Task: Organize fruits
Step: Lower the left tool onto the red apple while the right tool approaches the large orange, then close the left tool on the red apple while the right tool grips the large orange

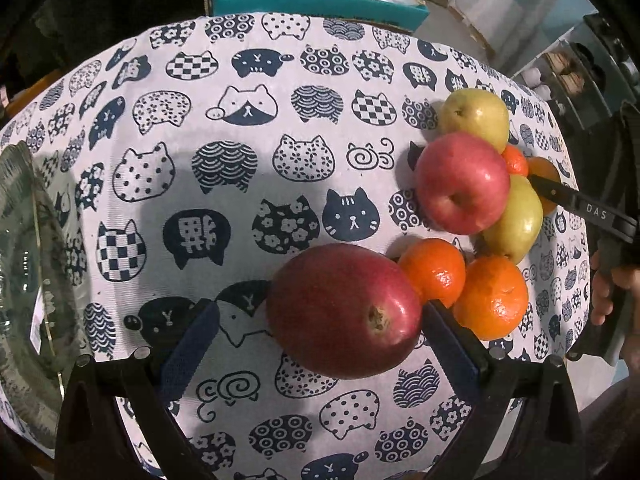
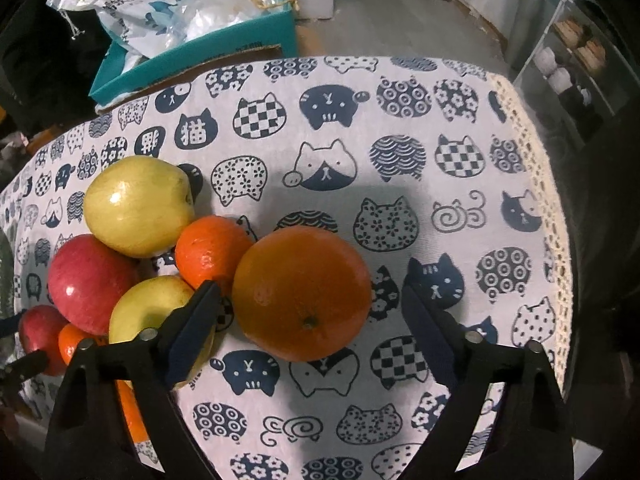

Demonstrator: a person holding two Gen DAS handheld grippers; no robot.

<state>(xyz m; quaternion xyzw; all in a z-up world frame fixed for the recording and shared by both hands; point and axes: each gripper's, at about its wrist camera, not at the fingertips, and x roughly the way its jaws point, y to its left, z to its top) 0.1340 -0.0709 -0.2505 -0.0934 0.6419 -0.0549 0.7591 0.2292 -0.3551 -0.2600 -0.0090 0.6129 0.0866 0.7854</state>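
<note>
Cat-print tablecloth (image 1: 248,200): fruit is heaped at one side, a glass dish (image 1: 24,280) set opposite, presumably to receive it. Left gripper (image 1: 320,320) is spread around the dark red apple (image 1: 344,310); right gripper (image 2: 312,312) is spread around the large orange (image 2: 302,294), neither seen pinched.

I'm holding my right gripper (image 2: 310,308) over the cat-print cloth (image 2: 400,128) w/ the big orange (image 2: 302,294) sitting between my fingers (image 2: 192,320), jaws wide, pads not touching it. Just left of the orange: a small mandarin (image 2: 210,256), a yellow-green apple (image 2: 138,206) behind that, and a red apple (image 2: 92,284) farther left.
</note>
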